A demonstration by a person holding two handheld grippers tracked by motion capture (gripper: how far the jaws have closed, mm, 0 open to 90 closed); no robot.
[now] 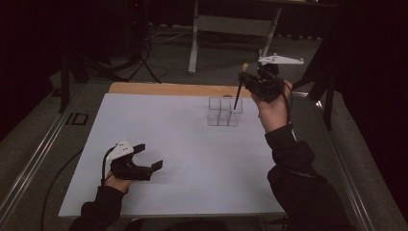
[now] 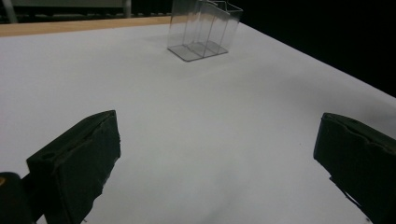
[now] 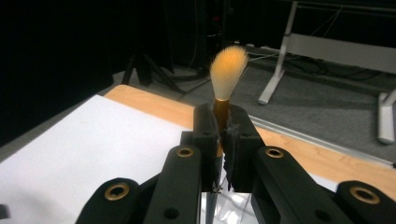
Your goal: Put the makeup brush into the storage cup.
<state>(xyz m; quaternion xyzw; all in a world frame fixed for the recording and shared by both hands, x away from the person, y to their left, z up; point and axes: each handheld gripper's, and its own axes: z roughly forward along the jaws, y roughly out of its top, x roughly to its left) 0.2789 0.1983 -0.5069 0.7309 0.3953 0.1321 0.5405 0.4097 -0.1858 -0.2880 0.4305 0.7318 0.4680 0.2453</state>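
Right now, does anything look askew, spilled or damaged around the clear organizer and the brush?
Nothing stands out. The clear organizer stands upright on the white table, with no spill around it. The right gripper is shut on the brush, bristles up, handle tip over the organizer. The left gripper rests open, holding nothing.

We see a white counter (image 1: 159,139) with a wooden strip (image 1: 159,88) at its twelve o'clock edge; beyond, at one o'clock, a grey table frame (image 1: 231,26) stands on carpet.

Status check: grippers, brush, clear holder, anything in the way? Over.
Right gripper shut on brush, bristles up, handle tip at the clear holder. Left gripper open, low over the white board. Nothing in the way.
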